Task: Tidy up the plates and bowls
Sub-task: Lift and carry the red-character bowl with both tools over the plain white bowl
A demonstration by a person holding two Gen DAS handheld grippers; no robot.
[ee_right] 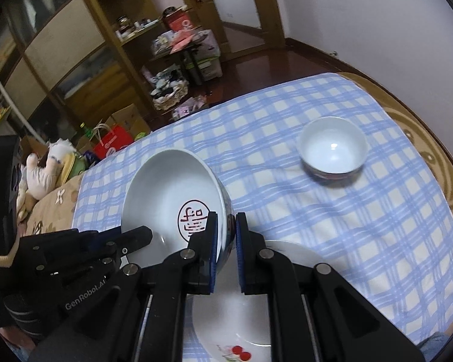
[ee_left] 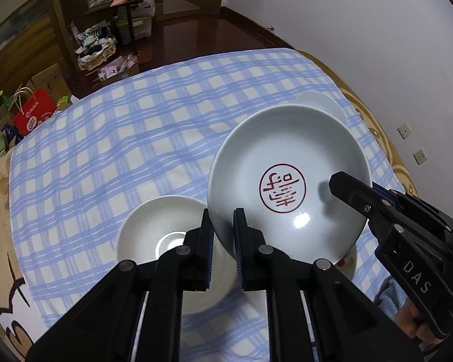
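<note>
Two grippers share the seal-marked bowl [ee_left: 287, 181], because its wide rim needs support on both sides. We have our left gripper [ee_left: 222, 226] and right gripper [ee_right: 226, 232] nearly closed, pinching opposite rims, reaching forward level, bowl tilted above the cherry plate [ee_right: 244, 331].

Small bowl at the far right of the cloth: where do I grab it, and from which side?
Take the small bowl by its rim, one finger inside and one outside, coming down from above. It stands upright and open, alone on the checked cloth, so probably any side of the rim is reachable.
</note>
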